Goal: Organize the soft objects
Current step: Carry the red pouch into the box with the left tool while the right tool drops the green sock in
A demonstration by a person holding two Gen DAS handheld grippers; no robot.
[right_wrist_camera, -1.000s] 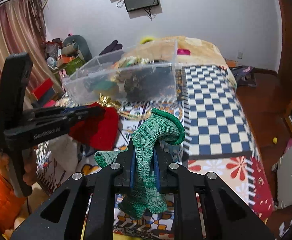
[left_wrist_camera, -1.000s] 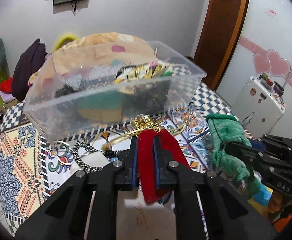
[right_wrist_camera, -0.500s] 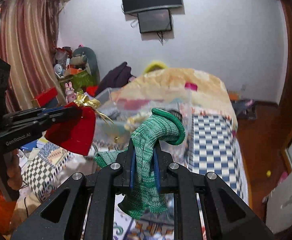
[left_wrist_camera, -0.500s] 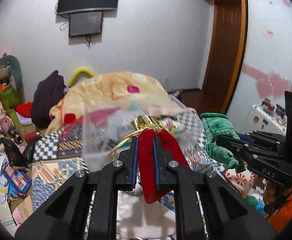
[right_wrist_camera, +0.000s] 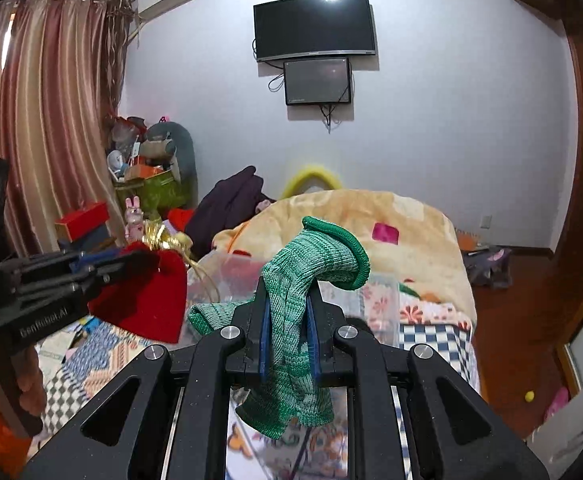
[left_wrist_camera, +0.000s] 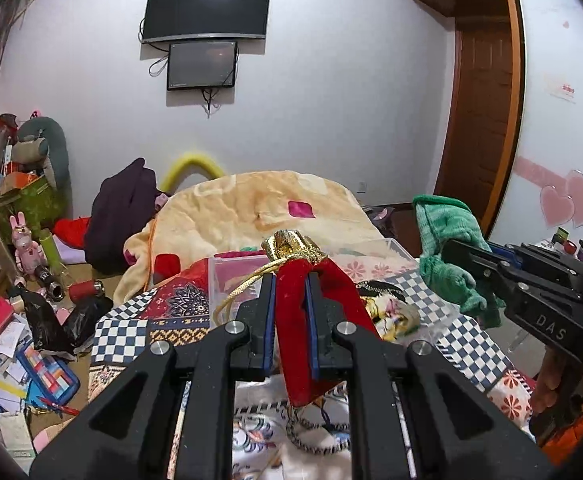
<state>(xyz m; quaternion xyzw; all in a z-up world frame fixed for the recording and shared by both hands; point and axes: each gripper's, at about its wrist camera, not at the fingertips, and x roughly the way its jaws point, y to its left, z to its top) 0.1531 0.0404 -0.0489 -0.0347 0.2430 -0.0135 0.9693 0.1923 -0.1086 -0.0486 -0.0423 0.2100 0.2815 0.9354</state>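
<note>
— What's the red pouch made of?
— Matt velvety cloth, with a shiny gold metallic cord at its neck. The green glove is coarse ribbed knit.
— And the grippers?
— Matt black plastic with bright metal screws. The storage box is clear glossy plastic; the blanket looks fleecy.
</note>
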